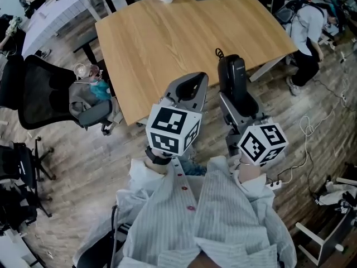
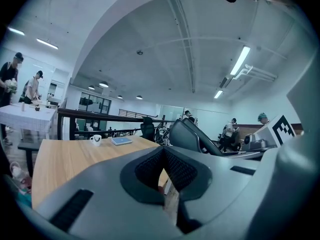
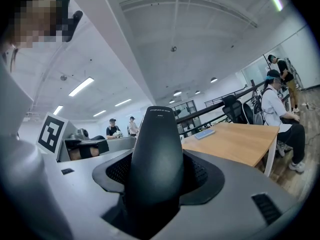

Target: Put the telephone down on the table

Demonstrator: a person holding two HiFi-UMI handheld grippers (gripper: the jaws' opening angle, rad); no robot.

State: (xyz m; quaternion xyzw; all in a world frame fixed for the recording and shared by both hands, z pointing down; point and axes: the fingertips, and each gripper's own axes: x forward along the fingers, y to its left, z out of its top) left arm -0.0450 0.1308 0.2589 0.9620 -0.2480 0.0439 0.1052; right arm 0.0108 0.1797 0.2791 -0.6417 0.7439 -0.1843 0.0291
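The right gripper (image 1: 239,100) clamped the black telephone (image 1: 232,74) upright between its jaws, over the near edge of the table (image 1: 167,38); the left gripper (image 1: 188,88), just left, sat closed and empty.

Below me runs a floor (image 1: 67,166) of grey-brown wood planks, and a pale wooden table (image 1: 167,43) stands on it. A black office chair (image 1: 39,91) sits off the table's left corner, with a white-topped table (image 1: 58,7) farther left. White cables (image 1: 312,128) loop over the planks at my right. Overhead (seen from my gripper views) a white ceiling (image 2: 150,39) carries long strip lights (image 2: 240,60), and a dark railing (image 2: 100,114) crosses the far side.
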